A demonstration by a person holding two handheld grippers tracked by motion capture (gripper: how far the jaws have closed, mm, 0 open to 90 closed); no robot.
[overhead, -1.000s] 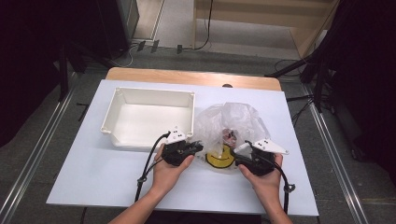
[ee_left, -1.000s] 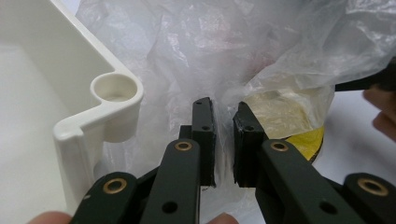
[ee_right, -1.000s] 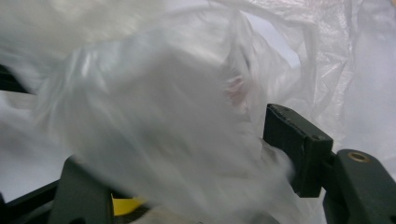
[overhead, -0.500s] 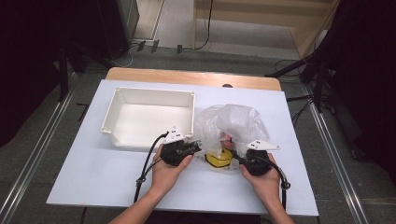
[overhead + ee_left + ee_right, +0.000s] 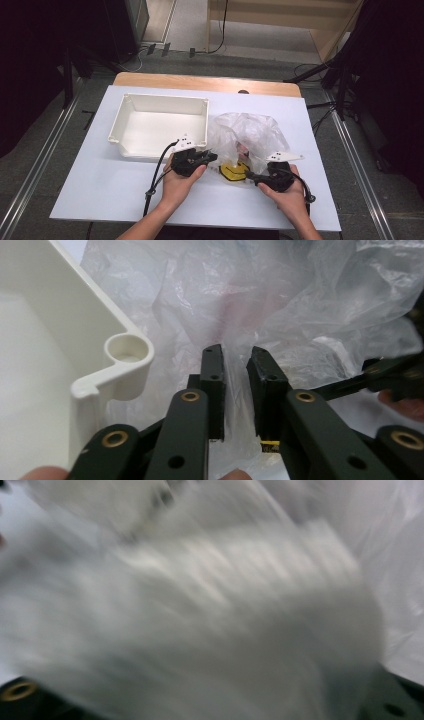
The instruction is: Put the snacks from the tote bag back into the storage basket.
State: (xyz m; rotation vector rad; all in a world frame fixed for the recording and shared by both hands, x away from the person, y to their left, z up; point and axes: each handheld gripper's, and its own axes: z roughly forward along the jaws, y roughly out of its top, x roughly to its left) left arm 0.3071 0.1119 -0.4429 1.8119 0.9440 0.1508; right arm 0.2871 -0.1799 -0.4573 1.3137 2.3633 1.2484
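A crumpled clear plastic bag (image 5: 248, 131) lies on the white table beside a white tray (image 5: 165, 98). Inside its near end sits a yellow and black object (image 5: 233, 171). My left gripper (image 5: 214, 157) reaches in from the left. In the left gripper view its jaws (image 5: 235, 352) stand almost together, with the bag's film (image 5: 280, 305) pinched between them. My right gripper (image 5: 248, 174) points left at the bag's near edge, close to the yellow object. Its jaws have just been opening. Blurred film (image 5: 210, 610) hangs across the right gripper view, and I cannot tell whether any lies between the jaws.
The tray is empty, and its rounded corner (image 5: 126, 351) stands just left of my left gripper. The table's wooden far edge (image 5: 210, 82) lies behind. A black cable (image 5: 156, 175) trails from the left gripper toward the near edge.
My right hand has drifted slightly toward the near edge, and the bag's film has puffed up and changed shape. My left hand has stayed put.
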